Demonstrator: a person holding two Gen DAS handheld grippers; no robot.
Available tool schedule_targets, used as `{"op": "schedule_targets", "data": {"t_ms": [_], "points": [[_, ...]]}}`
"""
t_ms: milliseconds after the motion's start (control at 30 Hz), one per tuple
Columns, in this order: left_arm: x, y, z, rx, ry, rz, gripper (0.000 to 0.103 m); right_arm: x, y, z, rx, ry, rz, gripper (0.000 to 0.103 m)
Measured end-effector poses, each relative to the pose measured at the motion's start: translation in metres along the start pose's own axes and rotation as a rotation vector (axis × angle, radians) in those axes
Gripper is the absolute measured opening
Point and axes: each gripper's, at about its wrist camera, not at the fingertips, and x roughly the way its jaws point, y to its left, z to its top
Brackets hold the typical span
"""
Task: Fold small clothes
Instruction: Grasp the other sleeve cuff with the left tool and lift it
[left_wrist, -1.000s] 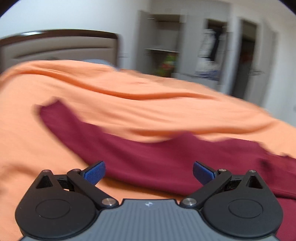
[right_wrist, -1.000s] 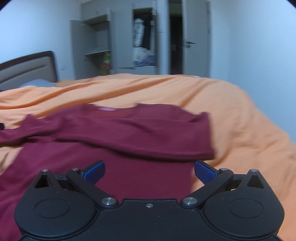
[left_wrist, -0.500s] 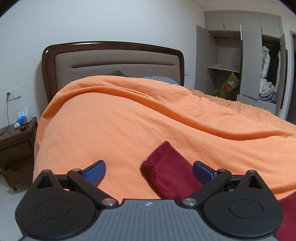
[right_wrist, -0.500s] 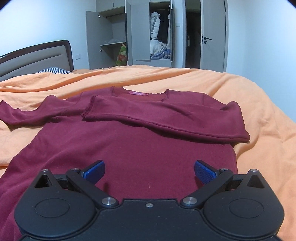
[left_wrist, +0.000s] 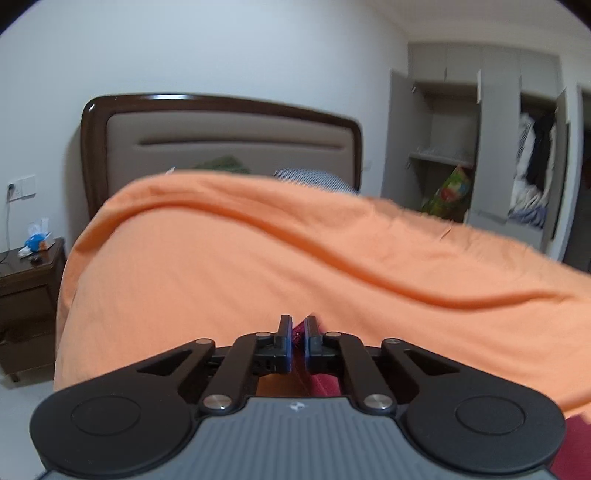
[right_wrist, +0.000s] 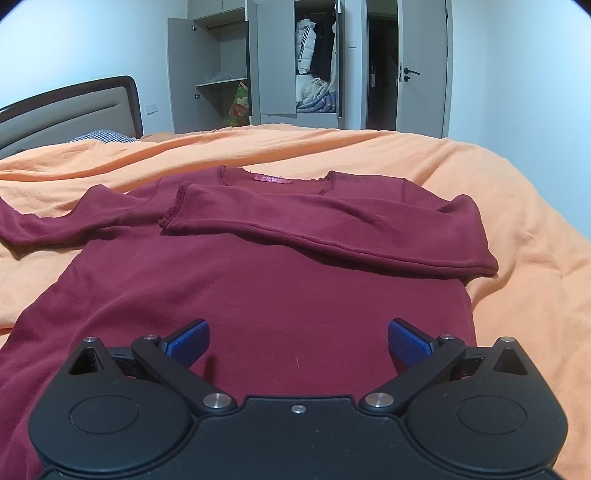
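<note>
Left wrist view, far left: dark wooden nightstand (left_wrist: 31, 275) against the wall, small blue item on top, too blurred to identify. Next, brown-framed padded headboard (left_wrist: 221, 133). Orange bedspread (left_wrist: 258, 258) fills the middle, one long ridge running across it. Checked pillow (left_wrist: 314, 176) shows just above the spread's edge.

Left gripper (left_wrist: 297, 341): fingers drawn nearly together, pinching a strip of maroon cloth that shows between and below the pads. This is the sleeve end of the maroon shirt (left_wrist: 325, 384); more maroon shows at the lower right corner. Far right: open grey wardrobe (left_wrist: 480, 147) with hanging clothes.

Right wrist view, left to right: the maroon shirt (right_wrist: 258, 295) lies flat on the orange bedspread (right_wrist: 517, 221), collar away from the camera. Its left-hand sleeve (right_wrist: 55, 225) stretches out toward the frame's left edge. The other sleeve (right_wrist: 332, 225) is folded across the chest, cuff pointing left. Right gripper (right_wrist: 298, 341) hovers over the shirt's lower body, blue pads (right_wrist: 188, 339) spread wide apart, nothing between them. Behind the bed: wardrobe (right_wrist: 258, 62), then a dark doorway.
</note>
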Motion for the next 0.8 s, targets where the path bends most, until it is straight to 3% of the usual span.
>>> {"op": "schedule_targets", "data": {"t_ms": [233, 467, 633, 800], "points": [[-0.051, -0.033, 0.056, 0.014, -0.189, -0.186, 0.005, -0.004, -0.004, -0.001, 0.022, -0.018, 0.021, 0.102], [-0.119, -0.114, 0.103, 0.080, -0.371, -0.464, 0.005, -0.014, -0.018, -0.004, 0.076, -0.045, 0.033, 0.102], [-0.163, -0.191, 0.095, 0.184, -0.408, -0.648, 0.005, -0.023, -0.031, -0.005, 0.108, -0.069, 0.028, 0.102], [-0.196, -0.265, 0.058, 0.247, -0.391, -0.832, 0.005, -0.037, -0.048, -0.010, 0.126, -0.088, 0.000, 0.102]]}}
